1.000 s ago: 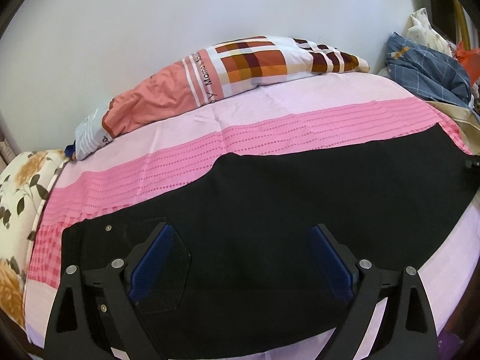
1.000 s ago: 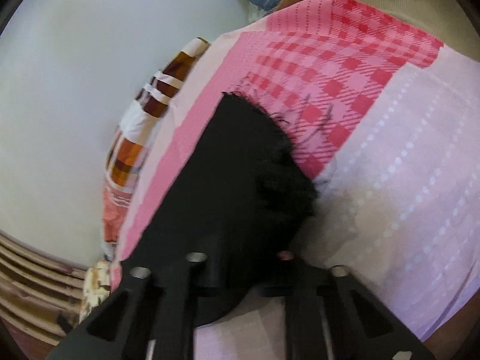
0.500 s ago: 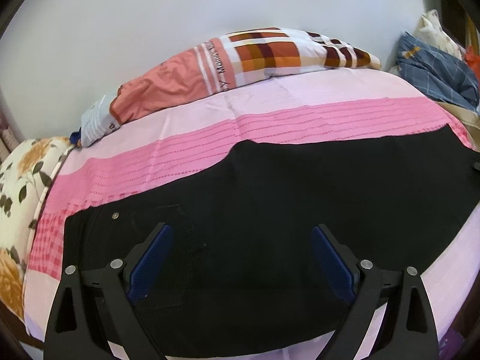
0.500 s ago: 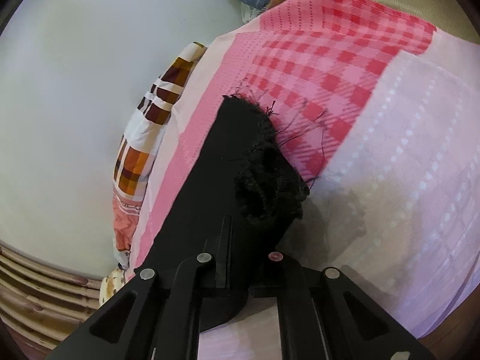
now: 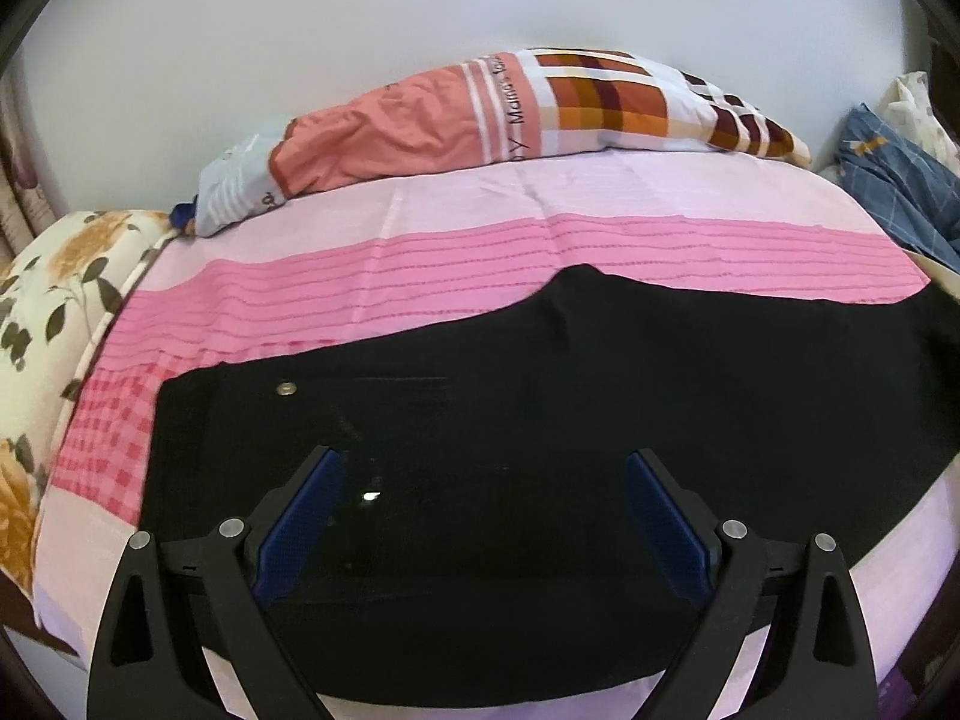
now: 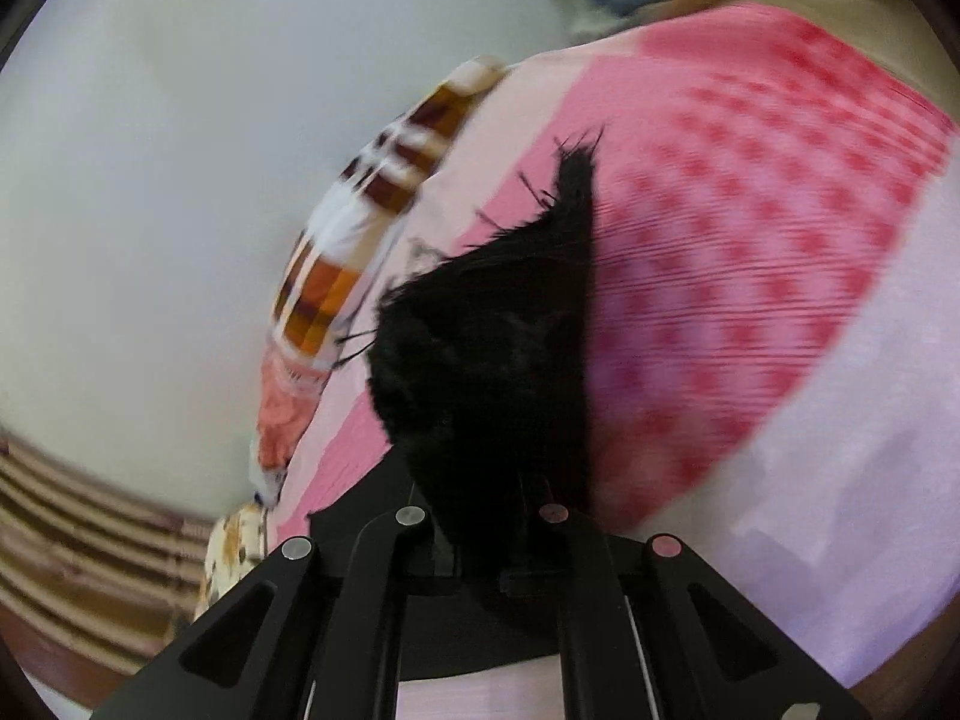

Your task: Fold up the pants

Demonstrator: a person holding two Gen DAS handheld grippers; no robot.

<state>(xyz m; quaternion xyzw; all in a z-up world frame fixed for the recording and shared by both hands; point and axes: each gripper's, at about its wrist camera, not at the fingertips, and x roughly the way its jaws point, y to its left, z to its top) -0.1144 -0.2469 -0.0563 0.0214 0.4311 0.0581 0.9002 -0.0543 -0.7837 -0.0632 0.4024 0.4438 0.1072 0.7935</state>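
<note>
lying flat across the lower frame, the black pants (image 5: 540, 432) covered the pink bedsheet (image 5: 420, 288). the left gripper (image 5: 480, 510) hovered with fingers spread; the right gripper (image 6: 480, 516) pinched a lifted frayed hem (image 6: 498, 360), mid-frame.

probably a home bedroom: bed (image 5: 456, 276), pillow (image 5: 540, 108), bedding pile (image 5: 894, 180)
</note>
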